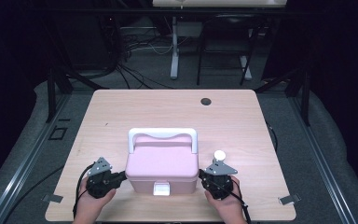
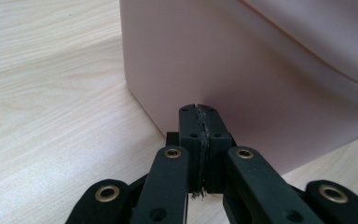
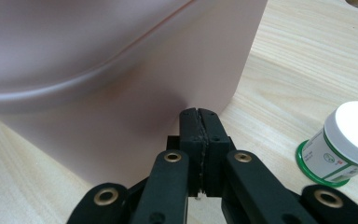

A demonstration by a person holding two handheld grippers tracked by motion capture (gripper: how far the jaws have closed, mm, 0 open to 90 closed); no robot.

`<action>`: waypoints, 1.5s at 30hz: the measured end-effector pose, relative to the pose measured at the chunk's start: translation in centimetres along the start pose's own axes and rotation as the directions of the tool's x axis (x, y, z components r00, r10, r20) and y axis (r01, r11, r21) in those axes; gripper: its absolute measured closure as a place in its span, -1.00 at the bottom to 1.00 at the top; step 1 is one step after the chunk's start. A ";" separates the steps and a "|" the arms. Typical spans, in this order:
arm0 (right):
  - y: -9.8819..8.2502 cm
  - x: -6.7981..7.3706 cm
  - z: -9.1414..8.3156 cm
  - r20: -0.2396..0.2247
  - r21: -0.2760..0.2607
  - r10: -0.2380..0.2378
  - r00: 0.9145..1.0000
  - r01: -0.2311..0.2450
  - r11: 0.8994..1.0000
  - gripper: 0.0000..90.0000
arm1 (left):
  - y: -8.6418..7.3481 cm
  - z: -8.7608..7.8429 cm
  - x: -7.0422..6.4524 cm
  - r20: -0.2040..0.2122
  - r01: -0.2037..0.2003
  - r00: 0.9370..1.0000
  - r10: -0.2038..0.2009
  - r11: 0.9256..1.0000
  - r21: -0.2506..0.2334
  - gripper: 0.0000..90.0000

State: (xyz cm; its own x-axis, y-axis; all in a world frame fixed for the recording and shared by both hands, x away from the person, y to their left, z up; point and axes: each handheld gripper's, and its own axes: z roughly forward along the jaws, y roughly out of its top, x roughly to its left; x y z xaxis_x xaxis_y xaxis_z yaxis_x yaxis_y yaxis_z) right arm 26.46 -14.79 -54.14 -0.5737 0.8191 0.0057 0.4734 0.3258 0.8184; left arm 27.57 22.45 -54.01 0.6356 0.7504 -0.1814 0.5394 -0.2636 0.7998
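the pink box (image 1: 162, 163) is sitting on the near half of the wooden table (image 1: 233, 116), with its lid down, and it is serving here as the reference for every position. its white handle (image 1: 163, 135) is lying folded over the far part of the lid, and its white latch (image 1: 161, 189) is facing the person on the near wall. the left gripper (image 1: 121, 177) is resting at the box's left wall, near the front lower corner; in the left gripper view its jaws are standing pressed pad against pad, clenched with nothing between them, and the tips (image 2: 199, 112) are pointing into the pink wall (image 2: 242, 70), right at it, though actual contact cannot be told. the right gripper (image 1: 201, 175) is resting at the box's right wall in the mirrored place; in the right gripper view its jaws are likewise standing clenched on nothing, with the tips (image 3: 199, 113) right at the wall below the lid seam (image 3: 135, 42). a hand is holding each gripper from the near edge of the table. a small jar (image 1: 220, 155) with a white cap and a green base is standing on the table just to the right of the box, beside the right gripper and apart from the pink wall; in the right gripper view the jar (image 3: 342, 140) is showing upright. a dark round hole (image 1: 206, 101) is showing in the tabletop well beyond the box, toward the far right.
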 end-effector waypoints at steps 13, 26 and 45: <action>-0.4 0.0 -1.0 -0.010 0.020 -0.012 1.000 0.012 1.000 0.99 | -0.3 -0.2 -0.9 0.018 -0.005 1.000 0.005 1.000 0.009 0.99; -0.7 0.2 -1.9 -0.008 0.046 -0.031 0.999 0.032 0.998 1.00 | -0.6 -0.6 -1.7 0.036 -0.018 0.999 0.018 1.000 0.023 0.99; -1.3 0.6 -3.0 -0.009 0.054 -0.009 1.000 0.010 0.998 1.00 | -1.0 -0.9 -2.7 0.044 -0.018 0.999 0.017 0.999 0.031 1.00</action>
State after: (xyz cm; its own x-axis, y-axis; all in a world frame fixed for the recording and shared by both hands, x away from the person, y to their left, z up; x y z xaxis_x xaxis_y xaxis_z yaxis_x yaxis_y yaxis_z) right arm 23.47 -16.17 -53.50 -0.5843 0.8115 0.0034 0.5031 0.3589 0.7862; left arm 24.79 21.22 -53.77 0.6682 0.7186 -0.1927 0.5446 -0.2959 0.7848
